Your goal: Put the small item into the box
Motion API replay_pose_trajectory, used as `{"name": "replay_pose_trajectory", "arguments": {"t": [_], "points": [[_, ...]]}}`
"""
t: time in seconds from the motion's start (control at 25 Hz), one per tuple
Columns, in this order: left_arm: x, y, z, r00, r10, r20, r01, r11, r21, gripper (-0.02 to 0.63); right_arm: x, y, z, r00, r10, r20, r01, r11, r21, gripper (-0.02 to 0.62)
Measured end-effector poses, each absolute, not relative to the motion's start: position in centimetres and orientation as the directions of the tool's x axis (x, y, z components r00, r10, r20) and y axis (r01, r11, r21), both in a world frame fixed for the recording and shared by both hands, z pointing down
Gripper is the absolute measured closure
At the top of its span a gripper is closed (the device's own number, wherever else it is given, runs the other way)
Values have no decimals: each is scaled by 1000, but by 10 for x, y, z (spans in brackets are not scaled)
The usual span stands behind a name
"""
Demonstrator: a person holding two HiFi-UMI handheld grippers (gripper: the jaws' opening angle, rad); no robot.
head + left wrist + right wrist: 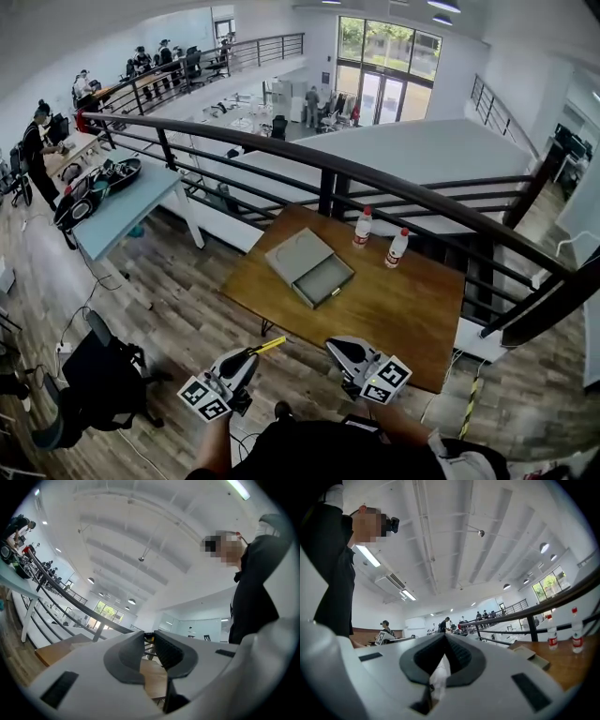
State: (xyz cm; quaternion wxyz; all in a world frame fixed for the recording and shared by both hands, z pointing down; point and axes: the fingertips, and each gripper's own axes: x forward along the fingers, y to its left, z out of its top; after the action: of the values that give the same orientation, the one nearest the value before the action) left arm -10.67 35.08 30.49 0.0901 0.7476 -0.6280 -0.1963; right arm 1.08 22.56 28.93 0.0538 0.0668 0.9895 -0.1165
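Note:
A grey box (323,278) lies open on the wooden table (403,319), with its flat lid (298,253) beside it. My left gripper (253,354) is held in the air short of the table's near edge. It is shut on a small yellow item (271,345) that sticks out past its tips. In the left gripper view only a narrow gap shows between the jaws (149,641), with a bit of yellow at the tip. My right gripper (334,345) hovers to its right, shut and empty (444,635). The box (529,653) also shows in the right gripper view.
Two white bottles with red caps (363,228) (397,247) stand at the table's far edge, also seen as bottles (552,631) (577,630). A dark railing (328,173) runs behind the table. A blue table (122,211) with gear stands far left. People work at desks beyond.

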Motion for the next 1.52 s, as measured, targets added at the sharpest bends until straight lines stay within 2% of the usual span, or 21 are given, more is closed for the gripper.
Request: {"name": "replay_pose_trajectory", "arguments": {"t": [0.24, 0.48, 0.6, 0.84, 1.12, 1.52], "points": [[-181, 312, 313, 218, -959, -180, -878, -273, 392, 532, -45, 195, 293, -996, 15, -92, 37, 970, -239, 586], [-210, 261, 331, 286, -943, -167, -833, -331, 443, 532, -53, 162, 307, -995, -86, -53, -72, 972, -224, 586], [-222, 229, 332, 306, -936, -173, -832, -351, 430, 532, -69, 133, 318, -996, -78, -45, -66, 973, -220, 586], [-267, 156, 340, 281, -948, -152, -862, -318, 395, 532, -123, 62, 337, -994, -30, -104, -6, 974, -226, 585], [-253, 64, 328, 275, -959, -69, -880, -280, 383, 532, -98, -40, 325, -993, -27, -117, 0, 975, -224, 586], [-244, -43, 354, 306, -951, 35, -904, -279, 325, 532, -93, -140, 354, -995, -40, -93, -17, 973, -232, 586]]}}
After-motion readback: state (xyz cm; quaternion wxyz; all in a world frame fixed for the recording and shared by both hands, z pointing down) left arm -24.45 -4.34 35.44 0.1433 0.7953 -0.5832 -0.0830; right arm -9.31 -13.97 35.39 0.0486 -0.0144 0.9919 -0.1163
